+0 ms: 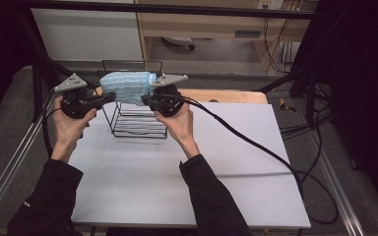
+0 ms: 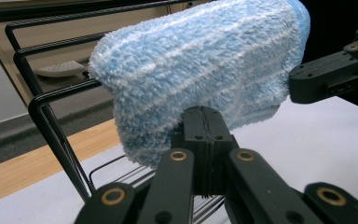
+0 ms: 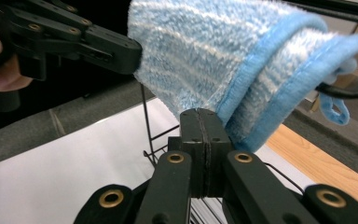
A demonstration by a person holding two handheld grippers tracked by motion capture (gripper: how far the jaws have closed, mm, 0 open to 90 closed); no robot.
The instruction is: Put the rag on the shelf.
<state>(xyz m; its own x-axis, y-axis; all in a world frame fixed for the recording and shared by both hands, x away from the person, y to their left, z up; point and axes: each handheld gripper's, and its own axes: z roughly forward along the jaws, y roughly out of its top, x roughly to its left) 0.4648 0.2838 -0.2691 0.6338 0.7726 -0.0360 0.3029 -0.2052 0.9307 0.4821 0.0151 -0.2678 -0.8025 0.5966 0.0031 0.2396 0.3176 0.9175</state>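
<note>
Dark sleeves (image 1: 49, 196) low | white desk (image 1: 226, 162), wooden edge, grey floor | both grippers' (image 1: 109, 97) (image 1: 145, 101) jaws clamped on fluffy blue striped cloth (image 1: 126, 86) over black wire rack (image 1: 138, 123)

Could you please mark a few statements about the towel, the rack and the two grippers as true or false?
1. The blue towel is draped over the black wire rack. True.
2. The left gripper has its jaws wide open. False: they are shut together just below the towel.
3. The rack stands on the white tabletop. True.
4. The right gripper holds a cup. False: its jaws are shut at the towel's lower edge.
5. The towel lies flat on the table. False: it hangs on the rack.
</note>
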